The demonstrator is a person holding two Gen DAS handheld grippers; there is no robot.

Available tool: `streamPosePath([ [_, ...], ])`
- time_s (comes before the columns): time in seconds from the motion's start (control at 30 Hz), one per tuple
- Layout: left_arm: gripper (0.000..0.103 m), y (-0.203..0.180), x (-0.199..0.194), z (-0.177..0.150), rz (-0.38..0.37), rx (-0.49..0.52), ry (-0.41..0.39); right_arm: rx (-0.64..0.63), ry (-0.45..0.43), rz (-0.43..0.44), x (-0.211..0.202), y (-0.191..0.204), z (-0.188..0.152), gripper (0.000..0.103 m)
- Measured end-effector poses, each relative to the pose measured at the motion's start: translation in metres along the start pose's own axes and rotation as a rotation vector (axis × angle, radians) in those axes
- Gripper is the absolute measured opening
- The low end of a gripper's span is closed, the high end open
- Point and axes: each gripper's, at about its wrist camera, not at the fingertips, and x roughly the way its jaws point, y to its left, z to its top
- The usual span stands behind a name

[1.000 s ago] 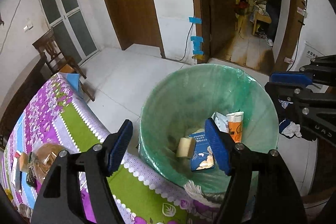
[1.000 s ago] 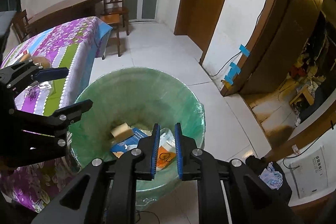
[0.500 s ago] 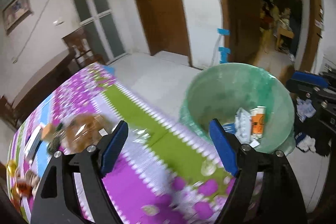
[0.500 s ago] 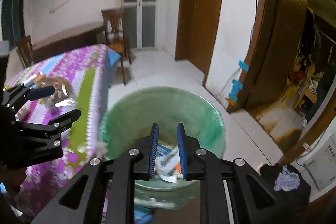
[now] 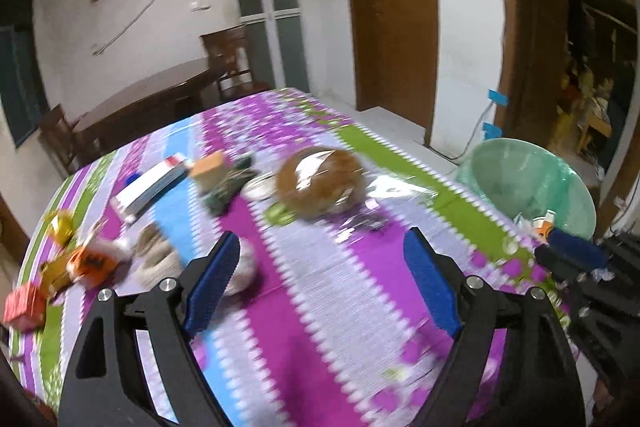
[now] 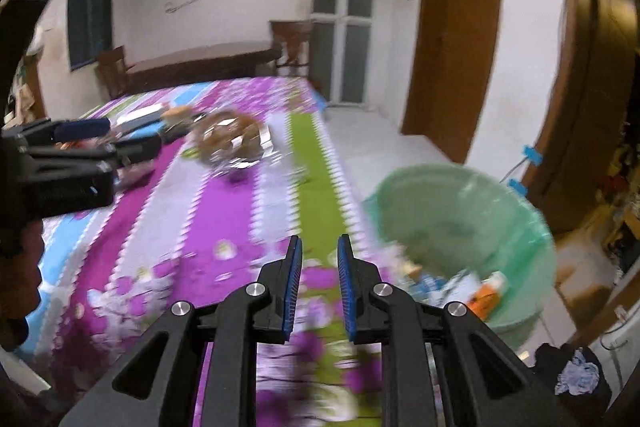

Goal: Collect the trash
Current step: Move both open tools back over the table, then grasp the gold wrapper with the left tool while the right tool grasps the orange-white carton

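Note:
My left gripper (image 5: 320, 283) is open and empty above the purple flowered tablecloth (image 5: 304, 307). Ahead of it lie a wrapped brown bun (image 5: 320, 183), a tan block (image 5: 208, 163), a white box (image 5: 152, 187), crumpled wrappers (image 5: 156, 259) and orange packets (image 5: 88, 263). My right gripper (image 6: 318, 287) has its jaws narrowly apart with nothing between them, over the table edge. The green-lined trash bin (image 6: 460, 227) stands right of the table with trash inside; it also shows in the left wrist view (image 5: 524, 179). The left gripper also shows in the right wrist view (image 6: 76, 151).
A dark wooden table (image 5: 148, 99) and chairs (image 5: 232, 63) stand behind the table. A wooden door (image 6: 452, 39) and an open doorway (image 5: 592, 67) are on the right. Dark clothes (image 6: 576, 371) lie on the floor by the bin.
Both grippers have swung left and up, away from over the bin toward the table. The table's items have come into view. The frames are motion-blurred.

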Motion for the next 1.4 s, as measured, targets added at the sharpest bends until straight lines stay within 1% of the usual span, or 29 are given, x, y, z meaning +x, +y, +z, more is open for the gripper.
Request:
streamPosePath([
  [0.1, 0.083, 0.03, -0.011, -0.01, 0.041, -0.031, -0.004, -0.003, 0.023, 0.043, 0.007, 0.022, -0.001, 0.02],
  [0.2, 0.086, 0.067, -0.018, -0.018, 0.078, -0.083, 0.007, 0.01, 0.036, 0.081, 0.008, 0.037, -0.003, 0.031],
  [0.27, 0.088, 0.097, -0.019, -0.017, 0.134, -0.103, 0.025, 0.008, 0.043, 0.101, 0.012, 0.047, 0.0, 0.033],
  [0.3, 0.088, 0.12, -0.02, -0.014, 0.196, -0.122, 0.038, 0.006, 0.047, 0.111, 0.011, 0.052, -0.001, 0.034],
  [0.33, 0.09, 0.134, -0.02, -0.011, 0.238, -0.125, 0.05, 0.003, 0.05, 0.121, 0.011, 0.056, -0.001, 0.034],
  [0.37, 0.092, 0.151, -0.018, -0.006, 0.289, -0.115, 0.074, 0.001, 0.052, 0.129, 0.009, 0.058, -0.002, 0.037],
  [0.4, 0.092, 0.172, -0.016, 0.0, 0.329, -0.08, 0.119, -0.004, 0.055, 0.139, 0.007, 0.061, -0.003, 0.039],
  [0.43, 0.092, 0.188, -0.015, 0.004, 0.343, -0.043, 0.145, -0.009, 0.057, 0.149, 0.007, 0.06, -0.002, 0.043],
  [0.5, 0.092, 0.226, -0.012, 0.01, 0.333, 0.043, 0.208, -0.016, 0.064, 0.165, 0.008, 0.061, -0.003, 0.046],
  [0.57, 0.092, 0.253, -0.001, 0.01, 0.285, 0.099, 0.291, -0.018, 0.073, 0.185, 0.009, 0.062, -0.003, 0.048],
  [0.63, 0.092, 0.279, 0.015, 0.003, 0.24, 0.188, 0.367, -0.018, 0.079, 0.205, 0.01, 0.067, 0.0, 0.05],
  [0.7, 0.092, 0.295, 0.036, -0.008, 0.243, 0.297, 0.436, -0.023, 0.08, 0.211, 0.011, 0.072, 0.003, 0.051],
  [0.73, 0.092, 0.3, 0.041, -0.011, 0.244, 0.312, 0.451, -0.025, 0.08, 0.215, 0.01, 0.075, 0.004, 0.053],
  [0.8, 0.092, 0.303, 0.054, -0.015, 0.2, 0.352, 0.471, -0.03, 0.077, 0.223, 0.01, 0.082, 0.006, 0.055],
  [0.83, 0.092, 0.3, 0.063, -0.02, 0.188, 0.395, 0.487, -0.033, 0.078, 0.227, 0.01, 0.086, 0.006, 0.055],
  [0.9, 0.092, 0.297, 0.083, -0.027, 0.192, 0.457, 0.534, -0.036, 0.085, 0.233, 0.01, 0.091, 0.005, 0.055],
  [0.93, 0.095, 0.297, 0.092, -0.031, 0.195, 0.483, 0.559, -0.038, 0.093, 0.24, 0.011, 0.094, 0.003, 0.055],
  [0.97, 0.097, 0.297, 0.098, -0.032, 0.212, 0.499, 0.555, -0.039, 0.099, 0.243, 0.011, 0.095, 0.002, 0.055],
  [1.0, 0.096, 0.3, 0.103, -0.029, 0.196, 0.487, 0.549, -0.04, 0.105, 0.247, 0.011, 0.096, 0.0, 0.055],
  [1.03, 0.088, 0.303, 0.104, -0.028, 0.177, 0.466, 0.563, -0.042, 0.111, 0.251, 0.011, 0.096, -0.003, 0.055],
  [1.07, 0.071, 0.306, 0.105, -0.027, 0.143, 0.439, 0.567, -0.045, 0.117, 0.255, 0.012, 0.096, -0.005, 0.055],
  [1.1, 0.061, 0.305, 0.105, -0.026, 0.081, 0.415, 0.572, -0.046, 0.127, 0.259, 0.013, 0.096, -0.007, 0.054],
  [1.13, 0.041, 0.301, 0.104, -0.026, 0.05, 0.415, 0.577, -0.042, 0.131, 0.259, 0.014, 0.095, -0.009, 0.053],
  [1.17, 0.03, 0.294, 0.103, -0.027, 0.034, 0.422, 0.576, -0.038, 0.135, 0.262, 0.015, 0.094, -0.01, 0.049],
  [1.23, 0.022, 0.277, 0.1, -0.03, 0.042, 0.443, 0.539, -0.024, 0.148, 0.269, 0.018, 0.091, -0.013, 0.044],
  [1.27, 0.019, 0.268, 0.095, -0.031, 0.033, 0.431, 0.513, -0.019, 0.148, 0.27, 0.019, 0.09, -0.013, 0.041],
  [1.3, 0.019, 0.262, 0.089, -0.031, 0.003, 0.412, 0.508, -0.016, 0.145, 0.272, 0.018, 0.089, -0.014, 0.04],
  [1.37, 0.019, 0.237, 0.07, -0.033, -0.118, 0.404, 0.494, -0.019, 0.138, 0.276, 0.018, 0.088, -0.012, 0.038],
  [1.4, 0.019, 0.213, 0.054, -0.038, -0.192, 0.435, 0.479, -0.02, 0.13, 0.274, 0.017, 0.088, -0.012, 0.037],
])
